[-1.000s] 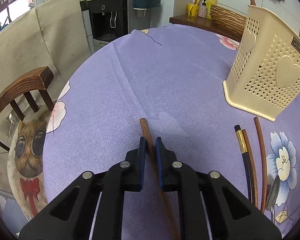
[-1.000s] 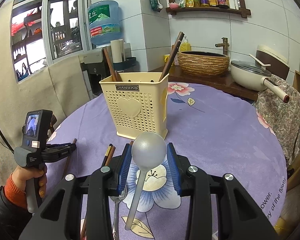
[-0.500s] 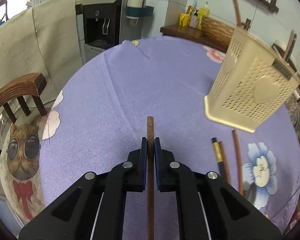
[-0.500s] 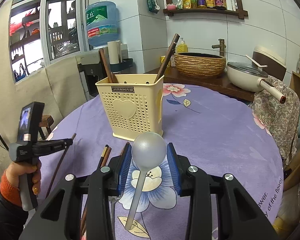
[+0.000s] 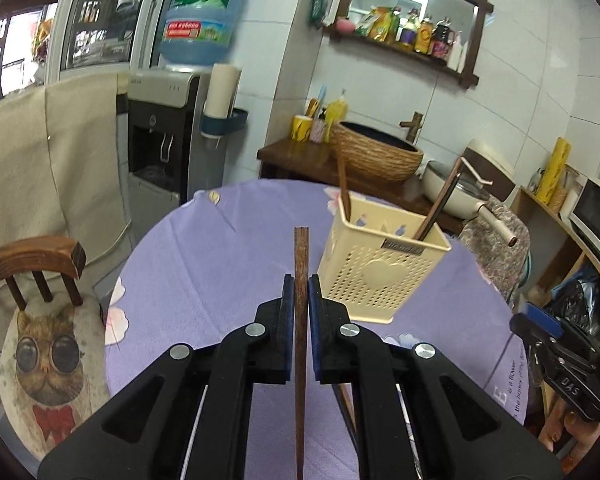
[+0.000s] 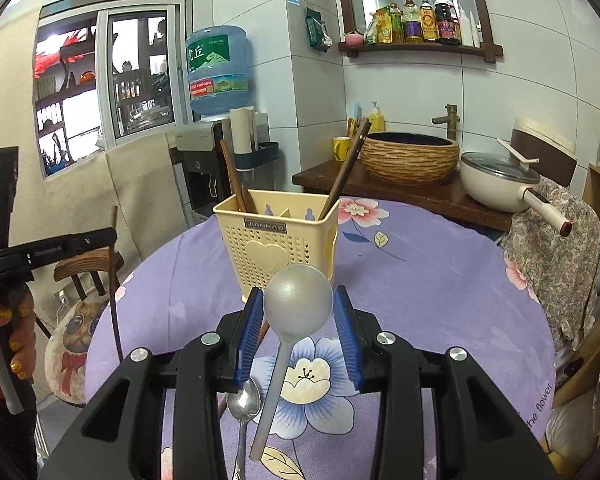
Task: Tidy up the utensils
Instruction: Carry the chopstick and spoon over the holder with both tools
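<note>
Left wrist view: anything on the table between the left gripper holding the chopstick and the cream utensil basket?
Nothing: in the left wrist view only bare purple tablecloth shows between the left gripper, shut on the brown chopstick, and the cream basket.

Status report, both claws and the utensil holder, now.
Left claw shut on wooden chopstick, lifted off table. Right claw shut on grey ladle. Utensil holder ahead, upright, two sticks inside. Path clear.

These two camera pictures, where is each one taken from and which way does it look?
Left wrist: on the left gripper, looking along its fingers at the caddy; it grips a chopstick.
Right wrist: on the right gripper, facing the same caddy; it grips a ladle. The person's left hand shows.
Shared: caddy, purple tablecloth.
</note>
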{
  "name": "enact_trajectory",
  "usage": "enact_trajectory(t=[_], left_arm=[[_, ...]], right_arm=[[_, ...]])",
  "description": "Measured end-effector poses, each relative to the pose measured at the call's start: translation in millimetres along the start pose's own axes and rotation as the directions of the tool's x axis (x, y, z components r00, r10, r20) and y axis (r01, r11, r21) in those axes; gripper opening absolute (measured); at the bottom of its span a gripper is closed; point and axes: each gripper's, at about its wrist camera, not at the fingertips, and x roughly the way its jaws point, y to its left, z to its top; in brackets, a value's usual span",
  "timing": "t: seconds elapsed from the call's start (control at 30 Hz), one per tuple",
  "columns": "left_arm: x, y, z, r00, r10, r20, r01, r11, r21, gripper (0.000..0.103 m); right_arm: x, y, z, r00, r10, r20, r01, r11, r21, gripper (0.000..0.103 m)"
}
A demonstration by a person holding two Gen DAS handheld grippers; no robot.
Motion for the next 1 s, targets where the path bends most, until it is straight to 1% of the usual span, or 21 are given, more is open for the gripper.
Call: enact_trajectory(t=[0.1,0.33,0.47,0.6,0.77,0.87,0.93,1.0], left_arm=[[-8,-6,2,1.0,-0.003,0.016,0.003,1.0,0.014,0.007],[-15,-12,5,1.0,-0.013,0.026,0.012,1.0,0.025,0.007],[-16,-12,7,0.999,-0.031,0.023,0.031,0.999,0.021,0.007],[-17,-14,10,0.999,-0.034,0.025,0.034,0.999,0.028,0.007],[-17,-17,15,0.998,-0.06,0.016,0.06,0.998,0.03,0.007],[-18,-20,20,0.997,-0.069,0.019,0.068,0.997,0.036,0.007],[-18,-21,26,0.996,-0.09,0.014,0.09,0.995,0.03,0.007],[-20,-25,35,0.995,-0.097,0.024,0.096,0.995,0.03,0.007]], right_arm=[[-2,0,2,1.0,0.01,-0.001,-0.01,1.0,0.007,0.036],[-2,6,3,1.0,0.016,0.007,-0.016,1.0,-0.008,0.036],[-1,11,2,1.0,0.012,0.017,-0.012,1.0,-0.026,0.036],[2,11,2,1.0,0.013,0.011,-0.012,1.0,-0.024,0.036],[3,11,3,1.0,0.012,0.012,-0.011,1.0,-0.028,0.036],[3,10,6,1.0,0.017,0.011,-0.017,1.0,-0.026,0.036],[4,9,9,1.0,0.023,0.012,-0.023,1.0,-0.02,0.036],[4,8,14,0.999,0.03,0.013,-0.03,0.999,-0.015,0.036]])
